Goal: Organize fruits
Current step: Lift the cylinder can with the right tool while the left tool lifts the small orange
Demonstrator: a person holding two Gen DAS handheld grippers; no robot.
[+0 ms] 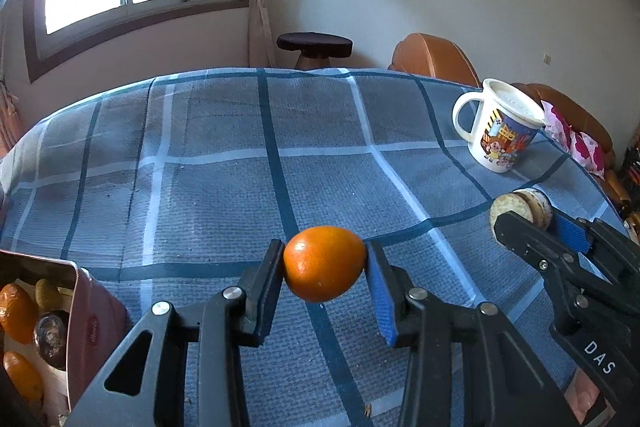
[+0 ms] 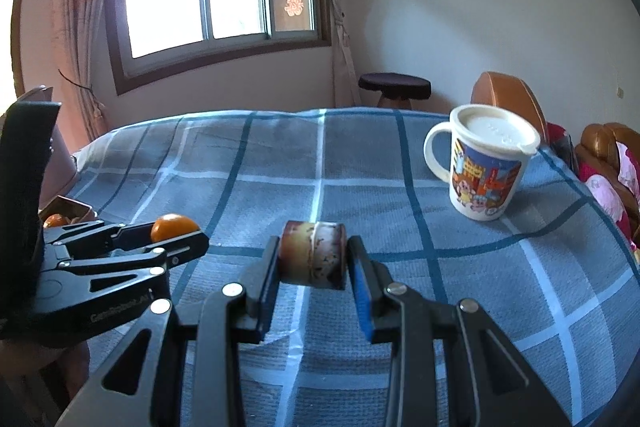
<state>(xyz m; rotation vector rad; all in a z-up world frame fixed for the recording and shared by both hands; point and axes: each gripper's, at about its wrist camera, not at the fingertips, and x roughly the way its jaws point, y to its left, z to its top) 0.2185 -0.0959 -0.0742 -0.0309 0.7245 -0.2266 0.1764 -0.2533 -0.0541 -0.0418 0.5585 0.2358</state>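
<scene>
The left gripper [image 1: 325,269] is clamping an orange [image 1: 324,263] between its two pads, holding it clear above the checked tablecloth [image 1: 224,155]. The right gripper [image 2: 313,259] is clamping a short, round, brown-mottled piece [image 2: 313,254] by its flat ends – whether it is a fruit slice or something else is hard to tell. Both are hanging over the near middle of the table, the right one just right of the left, each tilting gently downward toward the cloth.

The step in hand looks like carrying both pieces to the box [image 1: 86,311] at the near left corner, where other oranges and dark fruits are already lying. To do it well, the left gripper should be keeping its squeeze steady, since the orange is round and smooth and could roll out from between the flat pads. It is gripping across the widest part, which is the safest place. Swinging left and lowering over the open box before letting go would be kinder to the fruit than dropping it from a height.

The right gripper is likely better off waiting its turn – the two tools are close, and crossing over toward the box at once risks a knock. The lidded cartoon mug [image 2: 482,163] is standing well apart at the far right, out of the way.
</scene>
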